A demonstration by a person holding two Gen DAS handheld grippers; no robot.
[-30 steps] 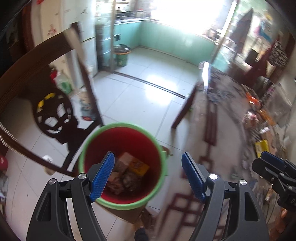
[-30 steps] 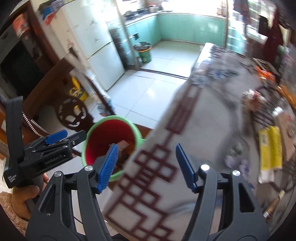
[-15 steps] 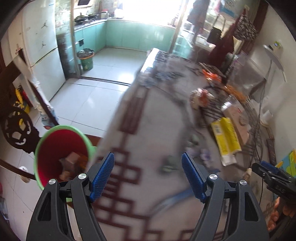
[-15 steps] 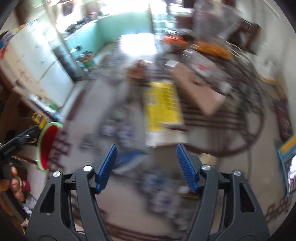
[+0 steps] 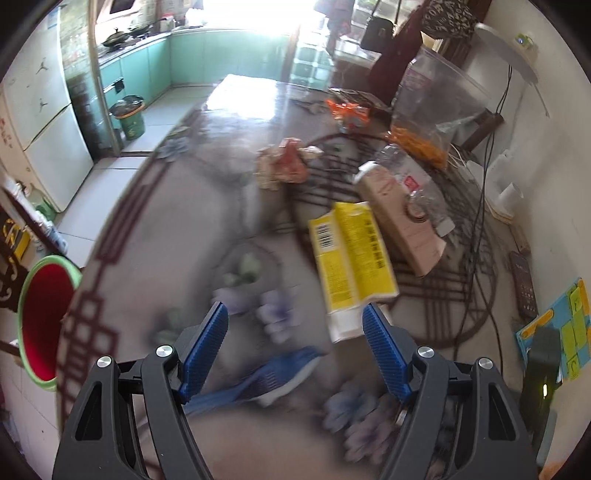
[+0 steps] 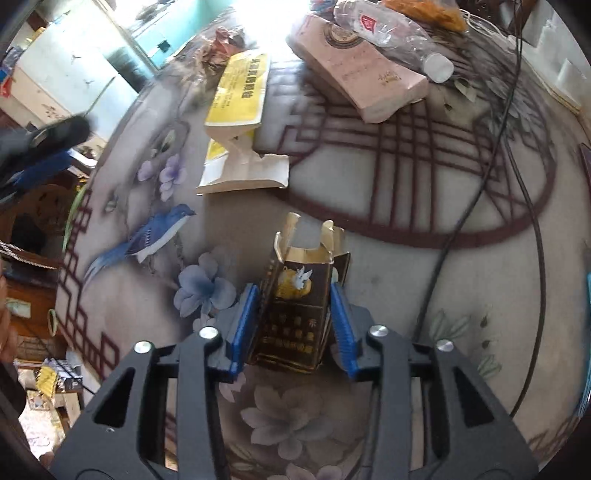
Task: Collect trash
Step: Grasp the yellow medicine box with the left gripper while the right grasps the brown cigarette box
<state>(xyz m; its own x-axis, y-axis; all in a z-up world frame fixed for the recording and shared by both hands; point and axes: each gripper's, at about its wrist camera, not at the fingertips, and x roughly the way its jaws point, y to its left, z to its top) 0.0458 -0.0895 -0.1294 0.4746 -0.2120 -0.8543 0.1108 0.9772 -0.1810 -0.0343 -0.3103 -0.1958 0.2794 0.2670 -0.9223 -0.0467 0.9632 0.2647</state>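
Note:
My right gripper (image 6: 293, 325) points down at the patterned table (image 6: 406, 277). Its jaws are closing, and the blue pads touch both sides of a dark brown cigarette box (image 6: 295, 295) with a torn gold top. My left gripper (image 5: 295, 354) hangs open over the table with nothing between its fingers. Just beyond its right fingertip lies a yellow carton (image 5: 351, 258), which the right wrist view shows torn open (image 6: 240, 88). A red bin with a green rim (image 5: 44, 314) stands on the floor off the table's left edge.
Farther back lie a pink carton (image 5: 399, 210), a clear plastic bottle (image 6: 391, 33), a crumpled wrapper (image 5: 284, 166) and an orange packet (image 5: 349, 110). A black cable (image 6: 480, 184) crosses the right side. A remote (image 5: 522, 284) lies near the right edge.
Both grippers swung from over the red bin to over the table. The right gripper dropped lower and its jaws narrowed around the dark cigarette box. The left stayed open.

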